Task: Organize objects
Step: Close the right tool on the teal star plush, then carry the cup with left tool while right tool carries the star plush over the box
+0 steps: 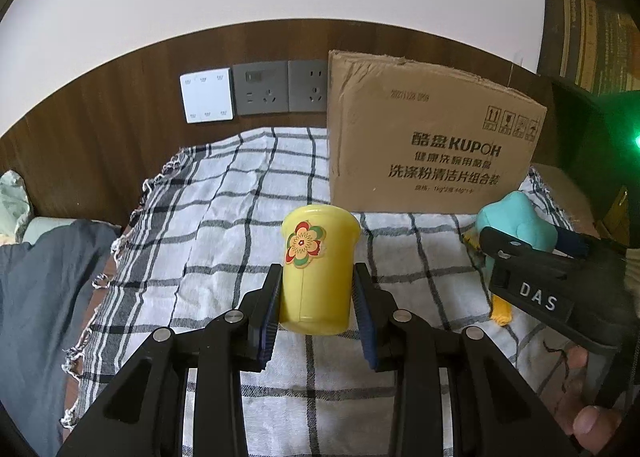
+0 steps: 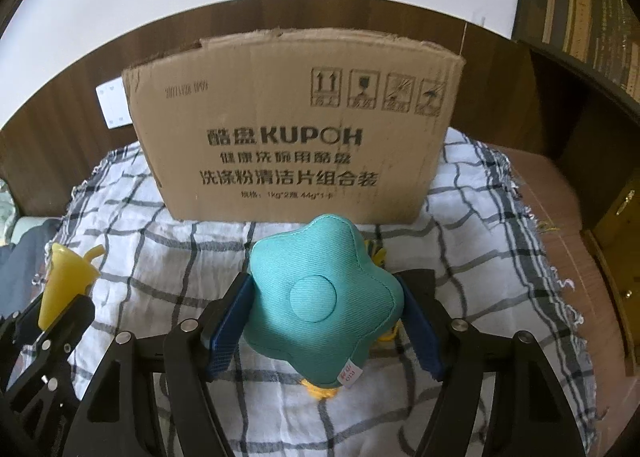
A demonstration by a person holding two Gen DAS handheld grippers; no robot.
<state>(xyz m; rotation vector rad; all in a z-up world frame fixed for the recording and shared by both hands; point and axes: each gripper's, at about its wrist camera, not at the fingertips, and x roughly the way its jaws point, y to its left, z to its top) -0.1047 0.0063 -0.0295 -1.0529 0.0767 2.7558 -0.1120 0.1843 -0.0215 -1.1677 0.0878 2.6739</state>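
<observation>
My left gripper (image 1: 316, 277) is shut on a yellow plastic cup (image 1: 318, 269) with a flower sticker, holding it upright over the checked cloth (image 1: 224, 225). The cup also shows at the left of the right wrist view (image 2: 66, 281). My right gripper (image 2: 326, 285) is shut on a teal star-shaped plush toy (image 2: 324, 305) with yellow parts beneath it. The toy shows at the right of the left wrist view (image 1: 516, 223), held by the right gripper (image 1: 532, 253). A brown cardboard box (image 2: 292, 129) stands behind both, its top open.
The box (image 1: 432, 141) stands against a dark wood wall panel with a white switch (image 1: 206, 95) and grey sockets (image 1: 280, 87). Dark blue fabric (image 1: 36, 297) lies left of the cloth. A wooden cabinet (image 2: 616, 241) stands to the right.
</observation>
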